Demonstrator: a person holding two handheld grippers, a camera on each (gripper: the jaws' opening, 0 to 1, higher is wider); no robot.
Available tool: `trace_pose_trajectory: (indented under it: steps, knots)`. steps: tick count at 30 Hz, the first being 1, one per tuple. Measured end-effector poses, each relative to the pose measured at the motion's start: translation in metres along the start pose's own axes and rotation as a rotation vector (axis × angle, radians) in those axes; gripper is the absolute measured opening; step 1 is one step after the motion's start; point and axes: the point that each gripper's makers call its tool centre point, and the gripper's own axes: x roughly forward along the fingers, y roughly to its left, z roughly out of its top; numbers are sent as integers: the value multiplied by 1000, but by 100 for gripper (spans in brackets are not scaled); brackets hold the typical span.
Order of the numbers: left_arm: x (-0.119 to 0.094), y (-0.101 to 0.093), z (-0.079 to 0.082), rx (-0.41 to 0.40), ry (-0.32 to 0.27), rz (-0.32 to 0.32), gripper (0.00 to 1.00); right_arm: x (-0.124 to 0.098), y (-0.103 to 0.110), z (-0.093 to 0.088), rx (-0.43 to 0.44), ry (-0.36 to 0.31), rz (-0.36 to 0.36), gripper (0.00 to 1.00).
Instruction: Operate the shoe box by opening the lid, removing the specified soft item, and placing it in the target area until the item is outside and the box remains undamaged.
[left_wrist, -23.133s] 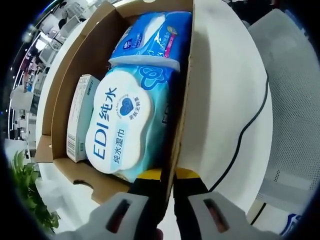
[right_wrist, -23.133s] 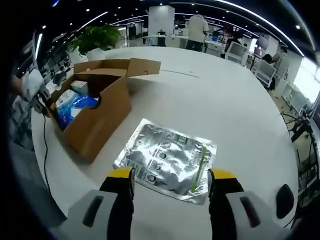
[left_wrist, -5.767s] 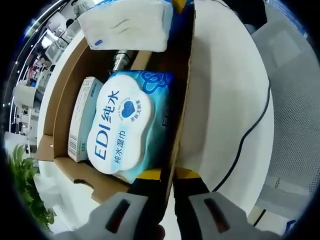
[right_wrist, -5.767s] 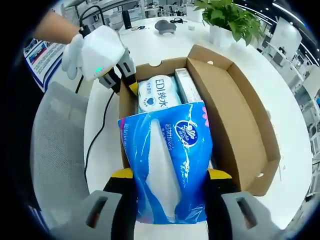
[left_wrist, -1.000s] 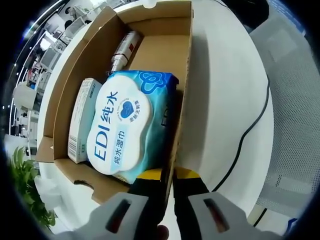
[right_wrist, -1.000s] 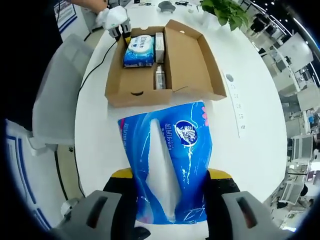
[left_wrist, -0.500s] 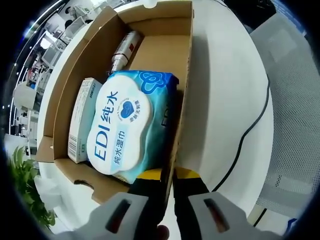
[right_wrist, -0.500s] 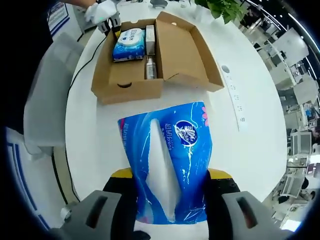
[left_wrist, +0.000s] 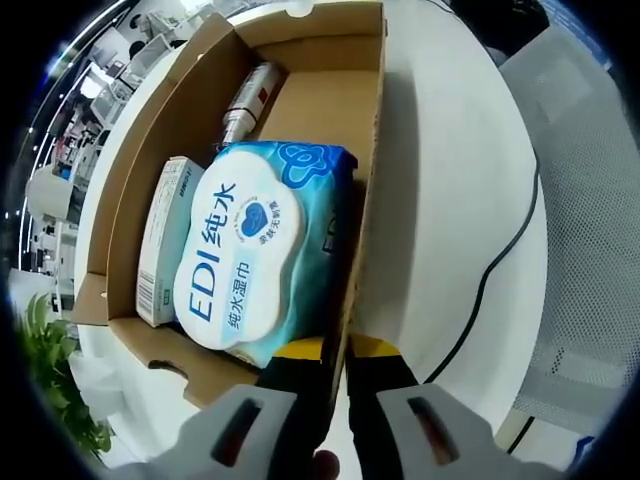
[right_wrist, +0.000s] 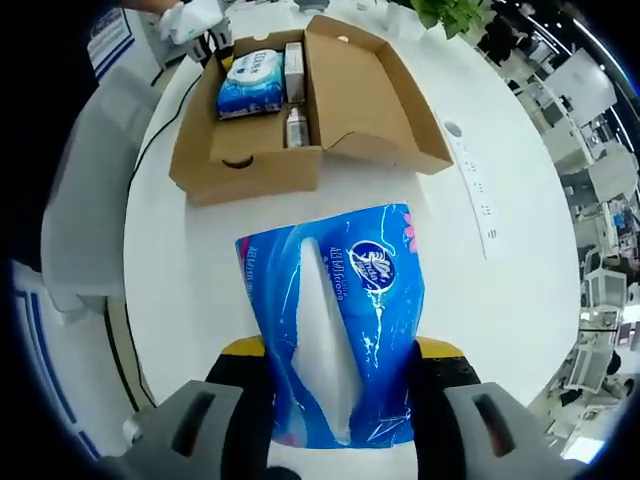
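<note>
Pinching a glossy blue tissue pack with a white centre strip, the right gripper held it above the table, outside the box; the left gripper clamped the box's wall.

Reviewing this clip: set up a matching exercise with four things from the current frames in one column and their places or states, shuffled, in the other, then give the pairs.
Things:
1. tissue pack
2. wipes pack
3. left claw
4. power strip

Places or states:
A. lying on the white table, outside the box
B. lying in the box beside a slim carton
C. clamped on the box wall
D. held between the right claw's jaws, above the table

Pairs: 1-D, 2-B, 3-C, 4-A
</note>
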Motion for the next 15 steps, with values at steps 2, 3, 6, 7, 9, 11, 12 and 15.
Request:
trace_pose_trajectory:
  steps: [2,3,6,7,9,11,12,15]
  knots:
    - [0,0,0,0,0,0,5,1,-1,0,8,-3,-1,51]
    - [0,0,0,0,0,0,5,2,-2,1,18,-10,0,51]
    - [0,0,0,-1,0,1,5,6,0,1,3,-5,6,51]
    - [0,0,0,-1,0,1,5,7,0,1,-2,-1,4,51]
    - [0,0,1,-1,0,0,5,9,-4,0,5,-1,-17,51]
    - [0,0,1,-1,0,-1,5,12,-8,2,35,-19,-36,51]
    - [1,1,0,-2,1,-1,5,14,-7,2,44,-26,-35,51]
    - [1,1,0,0,-1,-1,5,21,-5,-1,34,-17,-37,51]
